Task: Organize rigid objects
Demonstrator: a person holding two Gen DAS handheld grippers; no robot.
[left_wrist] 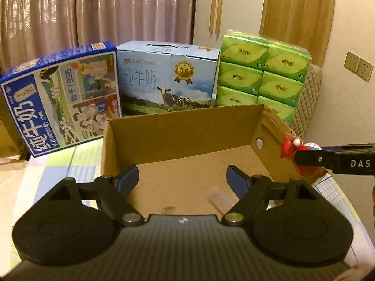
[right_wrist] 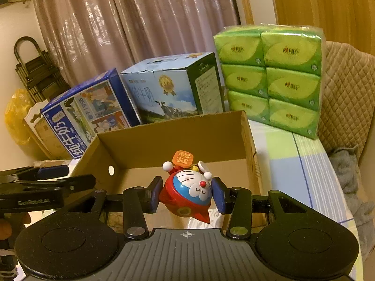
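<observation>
We grip the Doraemon toy (right_wrist: 187,193) in our right gripper (right_wrist: 187,194) above the cardboard box (right_wrist: 164,140) | face tilted right, long axis slanted | left gripper (left_wrist: 182,179) spread, empty.

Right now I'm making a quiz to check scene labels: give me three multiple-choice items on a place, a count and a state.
1. Where is the Doraemon toy?
A. on the box floor
B. held above the cardboard box
C. on the tissue packs

2. How many milk cartons stand behind the box?
A. one
B. two
C. four

3. The left gripper jaws are:
A. open, holding nothing
B. shut on the toy
C. shut on a carton

Answers:
1 B, the right gripper clamps it over the box.
2 B, a dark blue carton and a light blue carton.
3 A, only box floor shows between them.
</observation>
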